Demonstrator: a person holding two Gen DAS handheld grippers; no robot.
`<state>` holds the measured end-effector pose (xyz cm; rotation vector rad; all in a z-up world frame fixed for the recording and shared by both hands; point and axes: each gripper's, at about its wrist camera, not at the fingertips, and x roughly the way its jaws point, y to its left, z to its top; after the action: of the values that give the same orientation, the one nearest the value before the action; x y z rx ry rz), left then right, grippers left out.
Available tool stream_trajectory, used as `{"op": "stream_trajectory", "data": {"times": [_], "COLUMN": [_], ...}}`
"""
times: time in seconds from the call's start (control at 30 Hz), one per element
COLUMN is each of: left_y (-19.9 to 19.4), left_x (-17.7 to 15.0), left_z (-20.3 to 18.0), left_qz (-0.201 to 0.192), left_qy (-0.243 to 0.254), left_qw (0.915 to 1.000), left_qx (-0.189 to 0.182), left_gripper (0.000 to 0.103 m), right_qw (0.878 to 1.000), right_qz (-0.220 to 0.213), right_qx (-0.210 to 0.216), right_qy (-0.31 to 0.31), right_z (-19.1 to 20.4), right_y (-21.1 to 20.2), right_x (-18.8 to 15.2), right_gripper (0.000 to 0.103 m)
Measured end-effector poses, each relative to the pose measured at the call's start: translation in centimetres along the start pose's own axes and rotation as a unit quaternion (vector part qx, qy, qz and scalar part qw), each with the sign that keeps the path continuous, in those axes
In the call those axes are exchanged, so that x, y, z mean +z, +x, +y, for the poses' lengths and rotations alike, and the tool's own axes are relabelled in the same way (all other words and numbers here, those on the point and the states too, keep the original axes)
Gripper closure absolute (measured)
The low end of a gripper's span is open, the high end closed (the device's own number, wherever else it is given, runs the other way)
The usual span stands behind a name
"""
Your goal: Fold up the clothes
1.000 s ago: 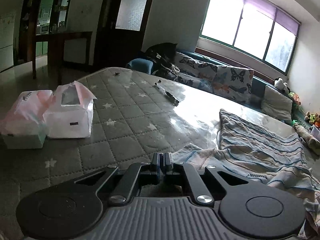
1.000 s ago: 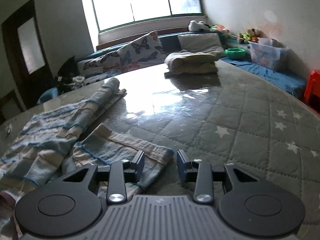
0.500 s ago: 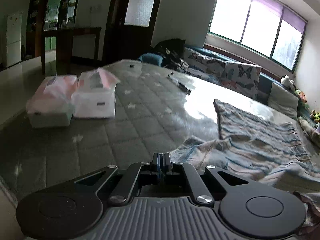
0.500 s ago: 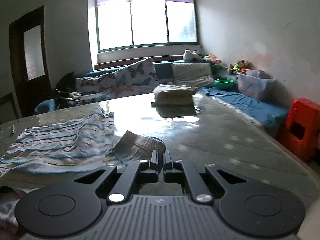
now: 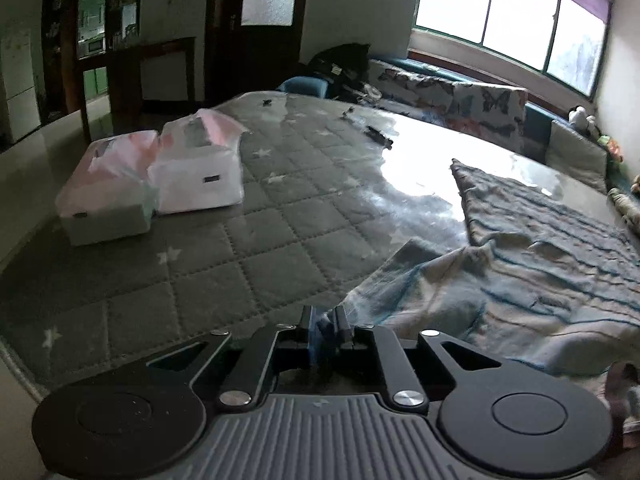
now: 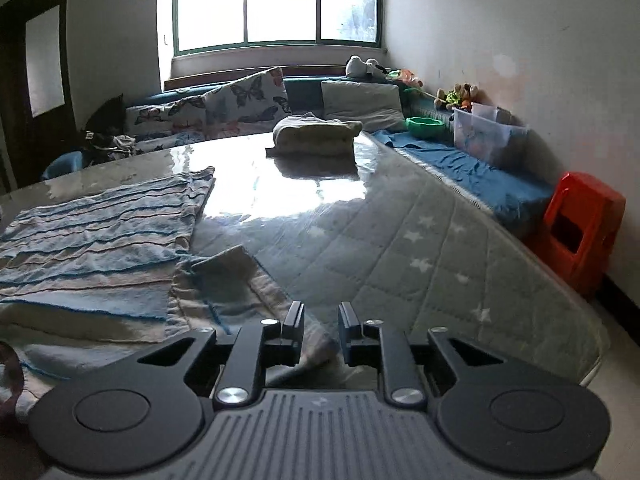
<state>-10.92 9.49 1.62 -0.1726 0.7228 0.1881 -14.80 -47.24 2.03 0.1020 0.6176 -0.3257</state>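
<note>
Seemingly unlabelled striped garment, left gripper jaws opening around hem, right gripper jaws opening, empty

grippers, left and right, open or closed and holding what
Left gripper: jaws opening, striped cloth edge still pinched between them.
Right gripper: jaws opening, nothing gripped.

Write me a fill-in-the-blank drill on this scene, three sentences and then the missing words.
1. The left gripper has an edge of the ____ striped cloth between its fingers.
2. The right gripper has its fingers apart with ____ pinched between them.
3. Beyond the table, against the wall, stands a ____ plastic stool.

Missing words: blue; nothing; red
</note>
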Motion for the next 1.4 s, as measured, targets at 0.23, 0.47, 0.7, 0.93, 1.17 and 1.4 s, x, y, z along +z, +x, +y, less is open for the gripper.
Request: {"op": "stream_trajectory", "data": {"times": [0.23, 0.47, 0.7, 0.93, 1.17, 1.4], "left_y": [-0.1, 3.2, 10.5, 17.3, 21.3, 22.8], "left_x": [2.8, 7.2, 12.1, 15.1, 15.8, 16.2], "left_z": [-1.1, -7.3, -13.8, -17.2, -18.2, -18.6], "left_qz": [-0.013, -0.021, -0.005, 0.008, 0.026, 0.022], "left_qy": [0.015, 0.073, 0.133, 0.169, 0.174, 0.178], "left_qw": [0.9997, 0.9952, 0.9888, 0.9840, 0.9823, 0.9795], "left_qx": [-0.012, -0.061, -0.068, -0.057, -0.064, -0.091], "left_gripper": [0.091, 0.062, 0.062, 0.054, 0.054, 0.061], "right_qw": [0.999, 0.993, 0.987, 0.984, 0.982, 0.982], "right_qz": [0.002, 0.023, 0.055, 0.080, 0.100, 0.097], "right_qx": [0.039, 0.109, 0.151, 0.154, 0.156, 0.158], "right_qy": [-0.010, -0.045, -0.025, -0.032, -0.042, -0.045], "right_z": [1.0, 5.1, 7.0, 8.5, 11.0, 12.1], "right_y": [1.6, 5.9, 11.2, 17.3, 23.5, 26.2], "right_x": [2.7, 6.4, 10.2, 13.2, 15.0, 15.8], "right_gripper": [0.085, 0.085, 0.084, 0.079, 0.077, 0.077]}}
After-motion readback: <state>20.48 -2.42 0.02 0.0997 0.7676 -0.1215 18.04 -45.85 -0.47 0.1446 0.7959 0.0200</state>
